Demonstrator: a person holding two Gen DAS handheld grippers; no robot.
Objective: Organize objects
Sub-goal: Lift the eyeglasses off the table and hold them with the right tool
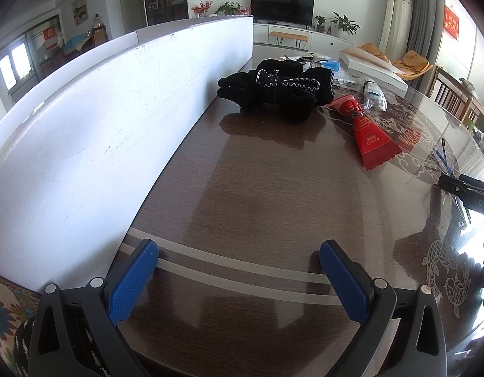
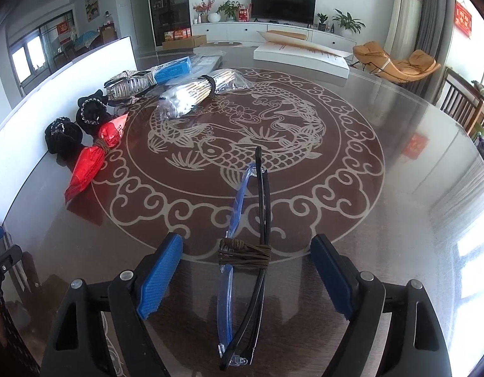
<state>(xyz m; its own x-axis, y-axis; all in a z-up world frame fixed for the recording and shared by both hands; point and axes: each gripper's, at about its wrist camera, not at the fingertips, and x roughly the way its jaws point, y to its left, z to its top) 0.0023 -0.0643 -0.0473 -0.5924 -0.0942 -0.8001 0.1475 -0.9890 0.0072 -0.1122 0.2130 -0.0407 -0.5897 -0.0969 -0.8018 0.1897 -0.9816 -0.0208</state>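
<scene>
My right tongs stand spread over a tied pair of glasses on the glass table.

The bundle, blue and black frames bound with brown cord, lies between my right pads, touching neither. My left tongs gape empty beside the white board; ahead of them lie black knitwear and a red packet.

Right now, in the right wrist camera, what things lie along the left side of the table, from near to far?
Red packet tied with cord → black knitted things → shiny silver hair clip → blue box.
</scene>
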